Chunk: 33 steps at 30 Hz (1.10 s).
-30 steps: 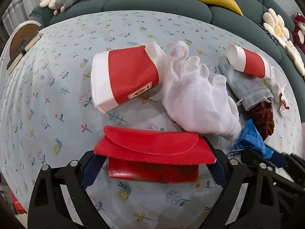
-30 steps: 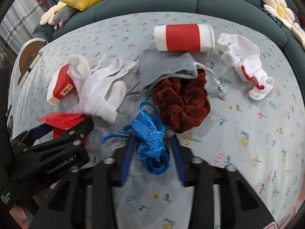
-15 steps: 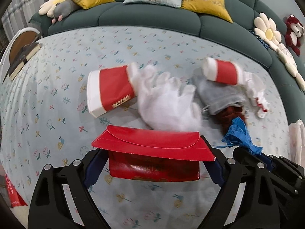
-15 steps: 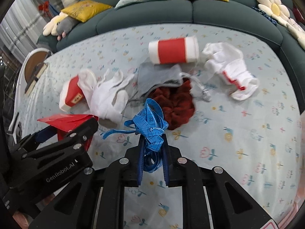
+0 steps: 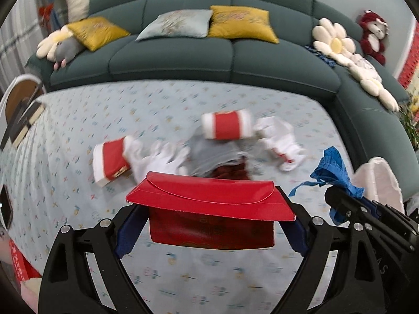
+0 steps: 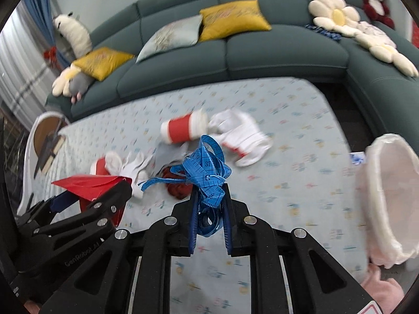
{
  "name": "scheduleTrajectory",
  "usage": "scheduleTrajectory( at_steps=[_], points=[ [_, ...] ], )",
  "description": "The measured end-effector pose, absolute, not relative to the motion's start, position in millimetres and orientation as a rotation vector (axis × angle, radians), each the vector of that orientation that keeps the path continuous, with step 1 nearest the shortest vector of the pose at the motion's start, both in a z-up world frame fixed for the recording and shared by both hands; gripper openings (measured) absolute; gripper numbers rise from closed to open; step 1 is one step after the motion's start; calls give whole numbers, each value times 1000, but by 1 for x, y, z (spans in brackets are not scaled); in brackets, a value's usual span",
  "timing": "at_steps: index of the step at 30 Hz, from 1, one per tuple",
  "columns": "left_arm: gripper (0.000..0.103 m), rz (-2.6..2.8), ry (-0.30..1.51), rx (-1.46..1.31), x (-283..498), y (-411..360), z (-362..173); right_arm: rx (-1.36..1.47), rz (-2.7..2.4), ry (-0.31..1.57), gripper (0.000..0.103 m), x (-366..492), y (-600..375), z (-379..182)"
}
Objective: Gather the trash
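Left claw (image 5: 209,225): clenched on red envelope (image 5: 209,204), lifted clear above the floral table (image 5: 78,120)
Right claw (image 6: 209,217): grasping tangled blue tape measure (image 6: 207,167); white-lined bin (image 6: 387,196) just right

Left tool (image 5: 209,225) spread wide, pads clamping red box (image 5: 212,225) by ends. Right tool (image 6: 209,206) nearly closed, pinching blue tape (image 6: 207,172). Both pitched downward, side by side.

both wrist views tilt down, sharing the somewhat blurred table (image 5: 78,120).
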<state>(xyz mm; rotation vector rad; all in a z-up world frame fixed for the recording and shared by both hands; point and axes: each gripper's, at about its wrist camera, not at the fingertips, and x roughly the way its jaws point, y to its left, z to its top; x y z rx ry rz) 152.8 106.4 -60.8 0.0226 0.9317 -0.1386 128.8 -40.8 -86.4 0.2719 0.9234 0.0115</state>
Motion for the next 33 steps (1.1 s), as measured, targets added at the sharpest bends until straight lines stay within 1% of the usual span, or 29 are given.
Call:
scheduleTrajectory(
  at_steps=[7, 15, 26, 33],
  points=[
    [86, -225, 871, 87, 130, 39, -27, 320, -64, 837, 15, 96, -102, -55],
    [86, -333, 833, 149, 105, -39, -6, 378, -166, 769, 15, 54, -180, -38],
    [86, -473, 820, 240, 76, -140, -3, 475, -300, 729, 15, 6, -271, -45],
    [86, -531, 835, 282, 65, -183, -9, 516, -356, 722, 15, -16, -308, -54]
  ],
)
